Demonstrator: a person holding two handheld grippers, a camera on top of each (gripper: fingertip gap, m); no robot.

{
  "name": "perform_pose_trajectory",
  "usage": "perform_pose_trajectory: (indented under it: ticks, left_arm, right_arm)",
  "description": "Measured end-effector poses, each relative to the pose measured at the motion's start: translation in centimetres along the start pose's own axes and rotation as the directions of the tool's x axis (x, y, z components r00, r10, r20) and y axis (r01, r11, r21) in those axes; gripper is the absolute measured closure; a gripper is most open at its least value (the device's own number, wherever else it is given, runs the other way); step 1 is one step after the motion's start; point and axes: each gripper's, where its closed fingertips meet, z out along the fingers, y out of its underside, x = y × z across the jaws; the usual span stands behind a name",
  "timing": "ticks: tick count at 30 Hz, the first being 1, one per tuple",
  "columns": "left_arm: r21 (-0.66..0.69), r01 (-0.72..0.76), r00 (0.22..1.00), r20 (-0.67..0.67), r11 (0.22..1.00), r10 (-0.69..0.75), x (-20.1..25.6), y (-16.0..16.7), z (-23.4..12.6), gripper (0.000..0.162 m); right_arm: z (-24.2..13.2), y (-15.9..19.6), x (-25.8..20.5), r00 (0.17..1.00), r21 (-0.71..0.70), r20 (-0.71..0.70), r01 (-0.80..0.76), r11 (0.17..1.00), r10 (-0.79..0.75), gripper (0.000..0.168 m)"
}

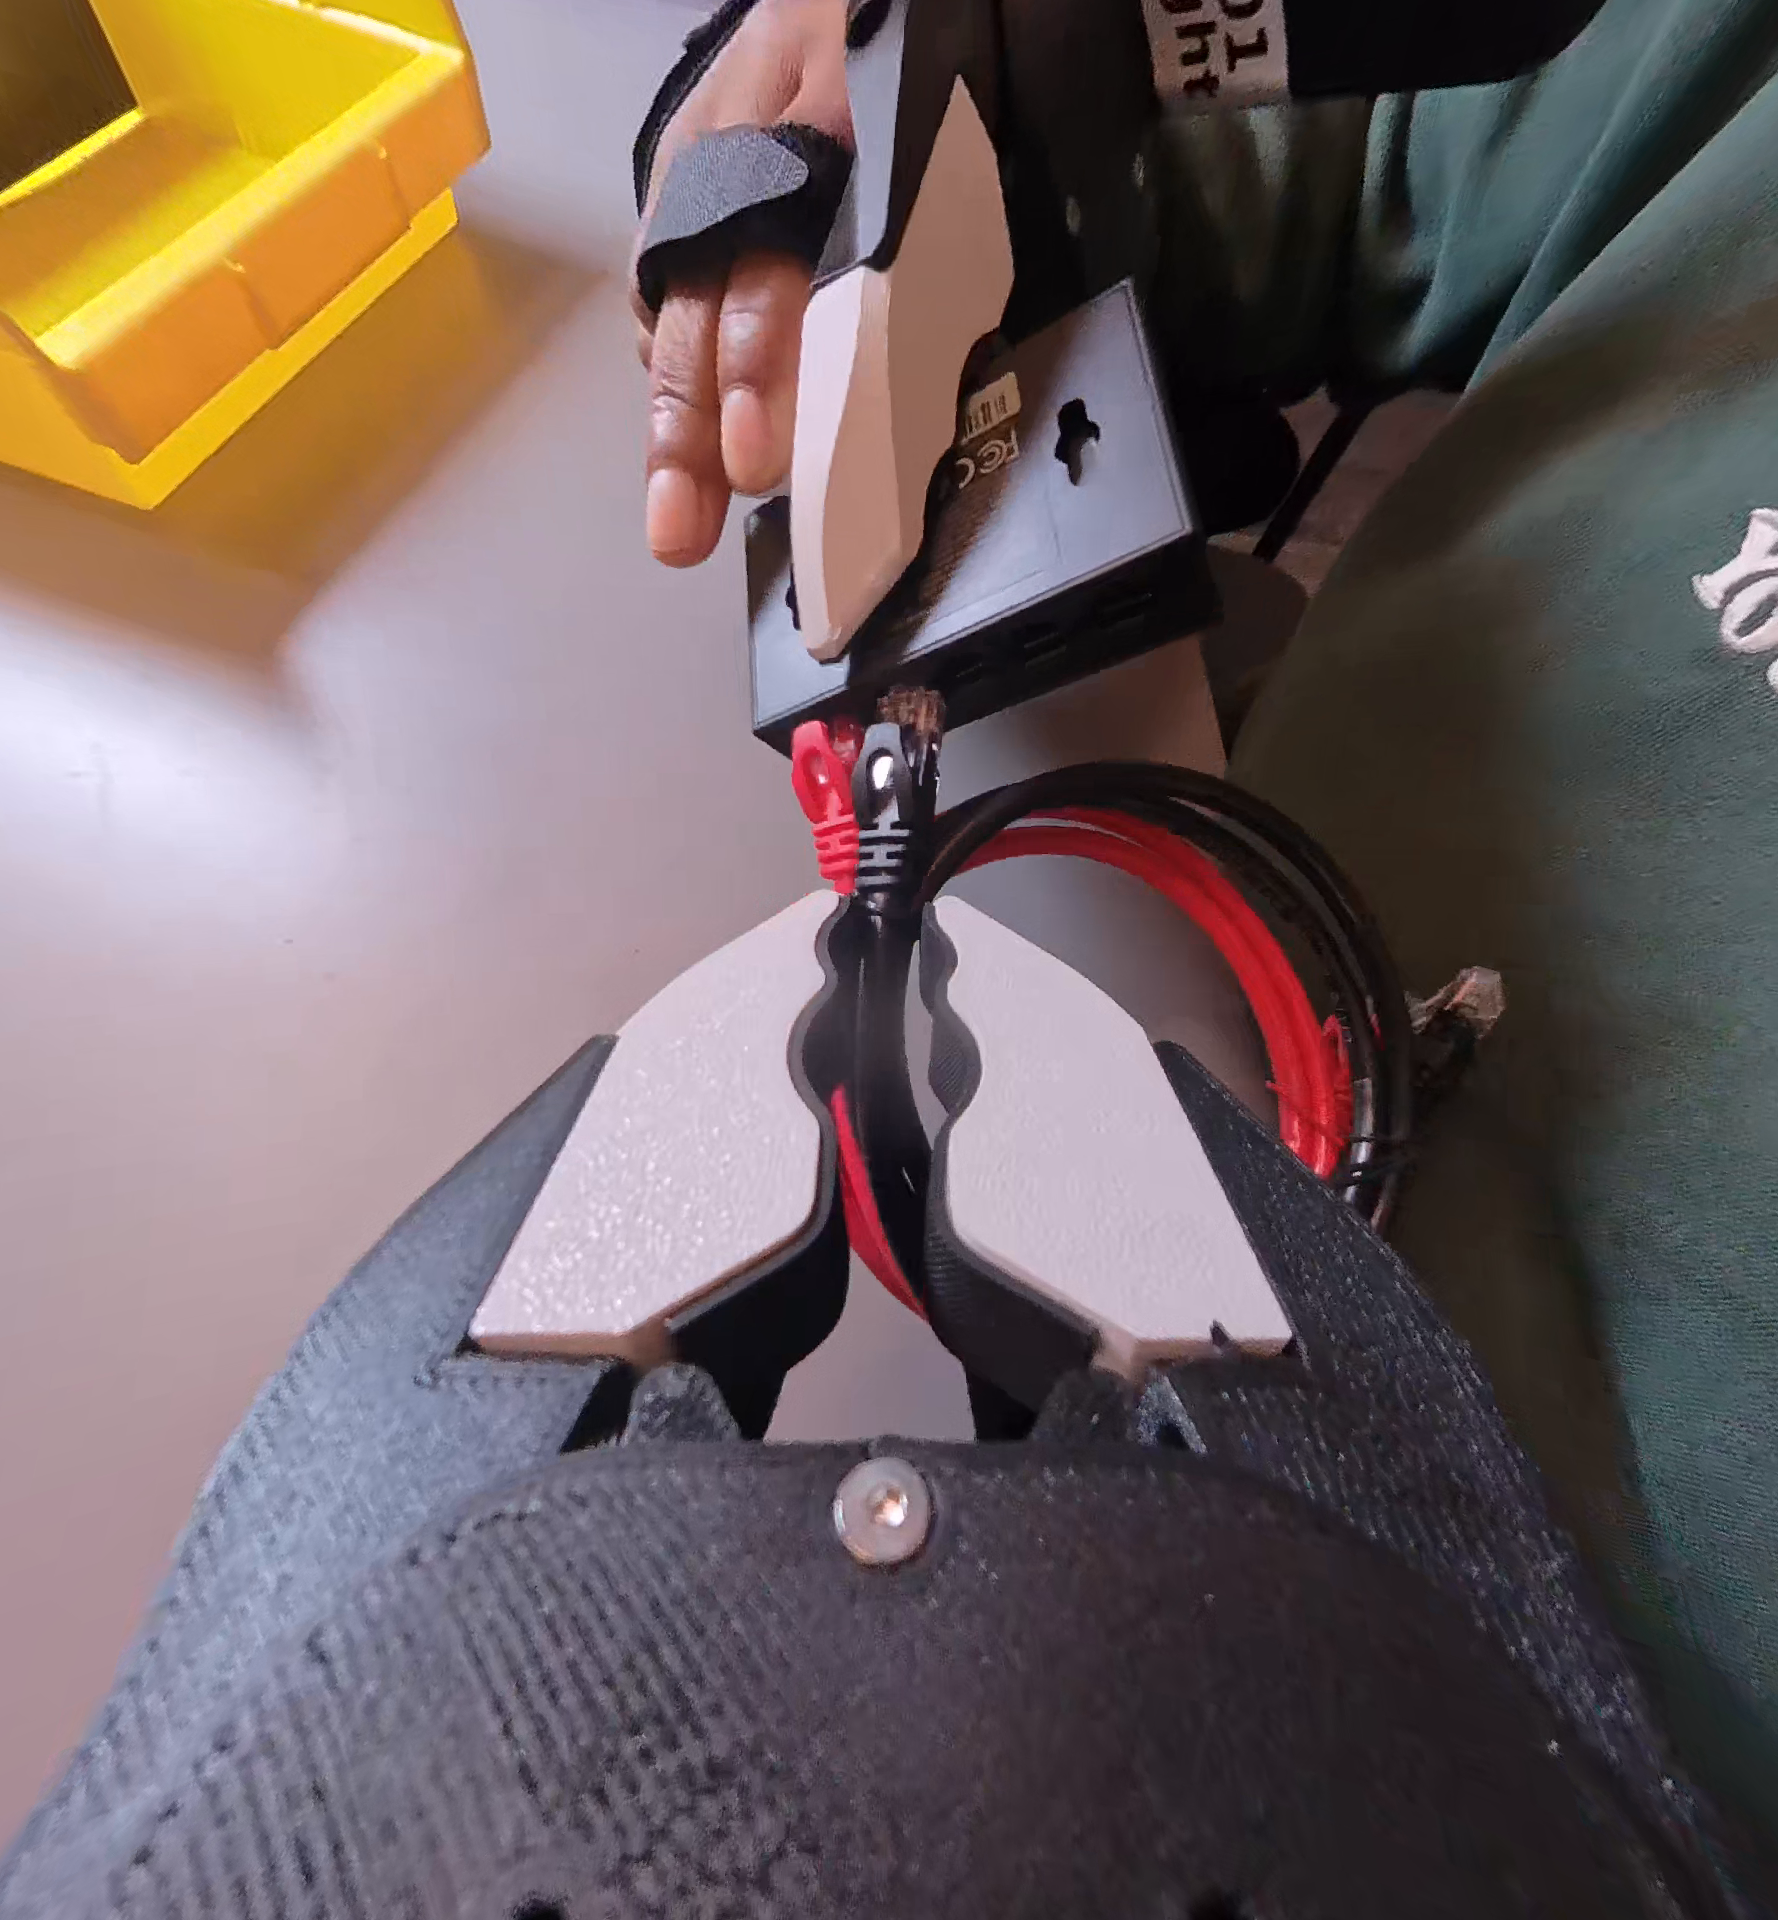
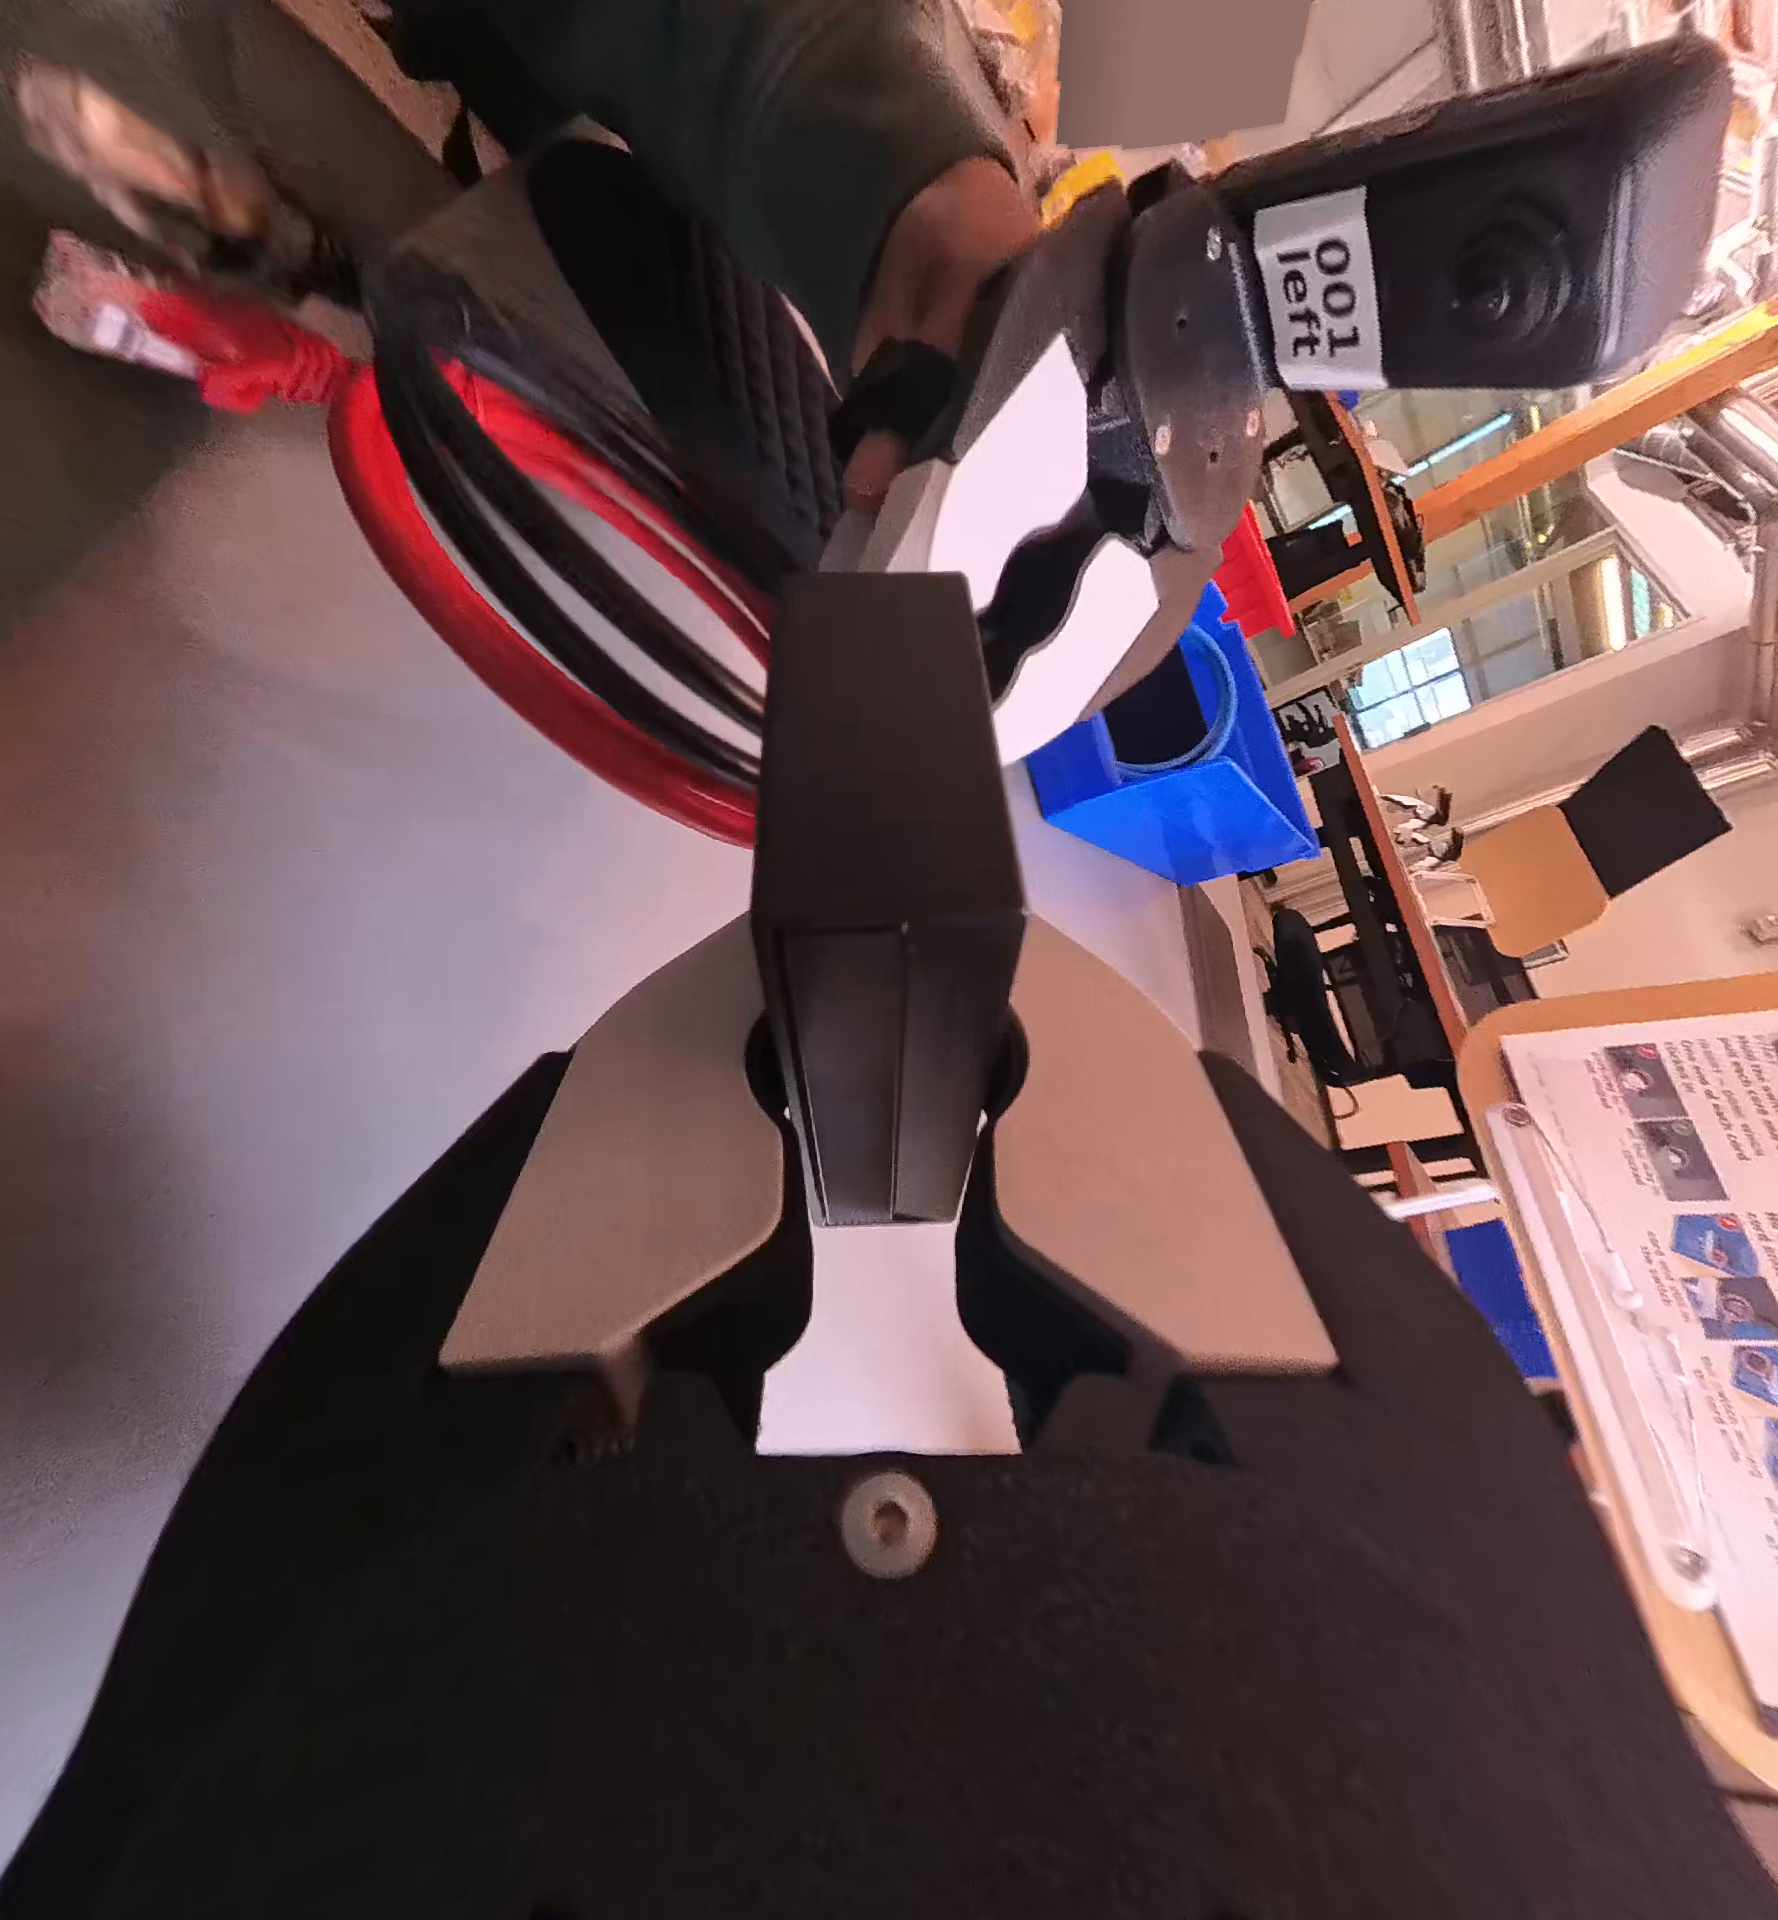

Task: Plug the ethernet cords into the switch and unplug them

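Note:
In the left wrist view my left gripper (image 1: 880, 920) is shut on the black ethernet cord (image 1: 880, 997) just behind its plug (image 1: 890, 795). A red cord (image 1: 869, 1195) runs between the fingers beside it. The red plug (image 1: 825, 790) sits in a port of the black switch (image 1: 1061, 499). The black plug's clear tip is at the neighbouring port; I cannot tell if it is seated. My right gripper (image 2: 890, 966) is shut on the switch (image 2: 885, 748) and holds it above the table. One of its fingers (image 1: 864, 447) also shows in the left wrist view.
The coiled red and black cords (image 1: 1280, 935) hang to the right, with a loose plug (image 1: 1461, 997) near a person's green sweatshirt (image 1: 1643, 935). A yellow bin (image 1: 168, 260) stands at far left. A blue bin (image 2: 1176, 800) and an instruction sheet (image 2: 1695, 1351) show in the right wrist view.

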Motion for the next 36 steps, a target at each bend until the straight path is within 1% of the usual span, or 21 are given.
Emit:
perform_pose_trajectory:
  ticks: [4, 6, 9, 13, 18, 21, 24, 28, 32, 34, 36]
  left_arm:
    - [-0.032, 0.124, 0.992, 0.023, 0.992, -0.124, -1.0, 0.6, 0.4, 0.149]
    - [-0.003, 0.171, 0.985, 0.02, 0.985, -0.171, -1.3, 0.4, 0.4, 0.149]
    - [0.041, 0.275, 0.961, -0.024, 0.961, -0.274, -0.9, -0.2, 0.5, 0.151]
    - [-0.009, 0.215, 0.976, 0.038, 0.976, -0.215, -0.8, 0.0, 1.1, 0.15]
    - [-0.08, 0.131, 0.991, 0.049, 0.988, -0.128, -0.6, 0.8, 1.7, 0.151]
    - [-0.044, 0.117, 0.993, 0.018, 0.992, -0.117, -0.3, 0.4, 1.6, 0.151]
    - [-0.066, 0.079, 0.997, 0.028, 0.995, -0.077, -0.1, 0.5, 1.8, 0.152]
    - [-0.043, 0.087, 0.996, 0.003, 0.995, -0.087, 0.4, 0.2, 1.9, 0.152]
    - [-0.063, 0.062, 0.998, -0.025, 0.996, -0.064, 1.0, 0.6, 2.5, 0.152]
    - [-0.027, 0.066, 0.997, -0.036, 0.997, -0.067, 1.2, 0.3, 2.2, 0.152]
    - [0.006, 0.07, 0.997, -0.036, 0.997, -0.07, 1.3, 0.0, 1.6, 0.151]
  right_arm:
    - [0.3, -0.2, -0.5, 1.0, -0.002, 0.013, 0.016, 1.0, -0.016, 0.139]
    - [0.2, 0.0, 0.1, 0.999, -0.024, -0.013, 0.033, 0.999, -0.033, 0.138]
    - [0.0, 0.6, 0.5, 0.998, -0.062, -0.043, 0.049, 0.997, -0.051, 0.139]
    - [0.0, 0.4, 0.4, 0.997, -0.057, -0.041, 0.057, 0.997, -0.06, 0.138]
    - [0.4, -0.4, -0.5, 0.998, -0.019, 0.01, 0.056, 0.998, -0.056, 0.138]
    - [0.2, -0.6, -0.5, 0.999, -0.001, 0.023, 0.029, 1.0, -0.029, 0.138]
    - [0.2, -0.5, -0.9, 0.999, 0.001, 0.051, 0.009, 1.0, -0.009, 0.139]
    - [0.1, -0.7, -1.1, 0.996, 0.028, 0.075, -0.042, 0.999, 0.04, 0.139]
    - [0.1, -1.1, -1.7, 0.988, 0.061, 0.125, -0.098, 0.993, 0.09, 0.139]
    - [0.0, -1.4, -1.5, 0.986, 0.08, 0.124, -0.125, 0.989, 0.114, 0.139]
    - [0.0, -1.4, -1.0, 0.99, 0.075, 0.098, -0.11, 0.991, 0.102, 0.139]
